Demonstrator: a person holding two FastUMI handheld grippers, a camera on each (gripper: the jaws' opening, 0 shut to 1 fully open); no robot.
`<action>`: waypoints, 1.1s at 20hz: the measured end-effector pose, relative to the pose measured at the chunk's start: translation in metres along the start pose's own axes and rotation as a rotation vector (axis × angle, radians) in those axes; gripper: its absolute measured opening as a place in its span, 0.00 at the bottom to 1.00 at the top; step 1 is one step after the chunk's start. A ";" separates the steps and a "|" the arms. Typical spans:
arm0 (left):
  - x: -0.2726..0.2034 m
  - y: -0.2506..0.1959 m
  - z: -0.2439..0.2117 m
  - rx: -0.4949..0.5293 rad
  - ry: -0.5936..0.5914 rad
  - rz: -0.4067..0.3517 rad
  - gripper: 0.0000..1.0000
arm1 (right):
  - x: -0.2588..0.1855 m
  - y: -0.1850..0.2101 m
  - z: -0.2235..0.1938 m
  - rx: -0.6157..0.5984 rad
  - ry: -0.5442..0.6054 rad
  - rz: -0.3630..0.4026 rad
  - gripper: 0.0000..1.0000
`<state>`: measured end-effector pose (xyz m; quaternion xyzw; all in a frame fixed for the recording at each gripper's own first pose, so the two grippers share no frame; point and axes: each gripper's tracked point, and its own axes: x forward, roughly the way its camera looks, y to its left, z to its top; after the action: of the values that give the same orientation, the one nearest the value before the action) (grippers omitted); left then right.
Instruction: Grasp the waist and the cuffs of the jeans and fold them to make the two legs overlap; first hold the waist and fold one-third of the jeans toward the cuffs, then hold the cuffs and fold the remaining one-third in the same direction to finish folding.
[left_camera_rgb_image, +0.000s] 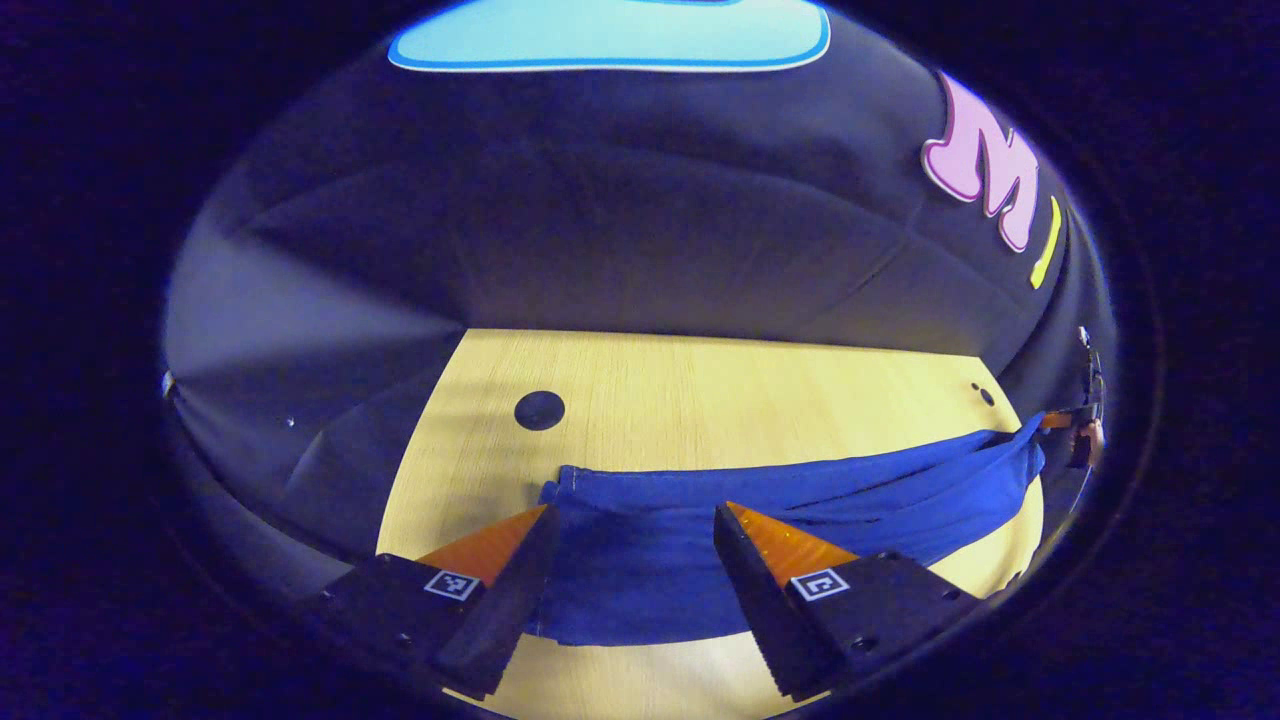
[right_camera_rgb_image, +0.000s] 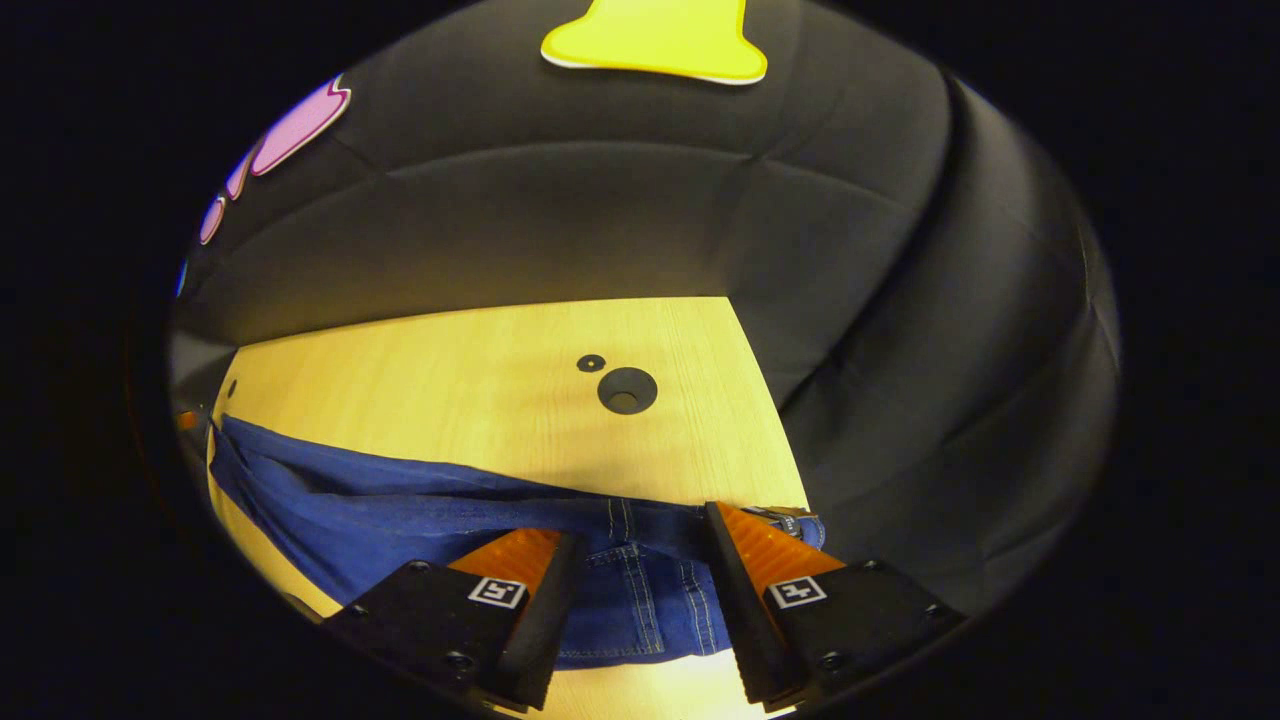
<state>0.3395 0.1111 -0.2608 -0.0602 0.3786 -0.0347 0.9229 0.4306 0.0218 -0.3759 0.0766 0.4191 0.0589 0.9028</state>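
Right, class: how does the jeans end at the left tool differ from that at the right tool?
The cuff end at the left tool is plain, bright blue; the waist end at the right tool is darker. The cuff end has one hem seam, the waist end several pale stitch lines. Both lie between open jaws.

The left gripper view looks forward and down, from close above, between its own two black-and-orange fingers (left_camera_rgb_image: 545, 535) at the light wooden table (left_camera_rgb_image: 700, 390). The right gripper view does the same past its own fingers (right_camera_rgb_image: 565, 560). Both views share the long blue denim jeans (left_camera_rgb_image: 760, 500) and the table, each from an opposite end.
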 end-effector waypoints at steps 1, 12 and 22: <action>0.001 -0.002 0.003 -0.021 -0.011 -0.025 0.97 | 0.002 -0.002 -0.004 -0.065 0.016 -0.001 0.66; -0.012 -0.025 0.041 0.052 -0.301 -0.167 0.97 | -0.046 -0.062 -0.026 0.443 -0.067 -0.048 0.98; -0.025 -0.057 0.048 0.172 -0.333 -0.304 0.96 | 0.017 -0.097 -0.140 0.936 0.140 -0.106 0.99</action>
<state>0.3545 0.0615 -0.2011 -0.0425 0.2036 -0.1952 0.9585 0.3387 -0.0577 -0.4962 0.4495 0.4637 -0.1775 0.7426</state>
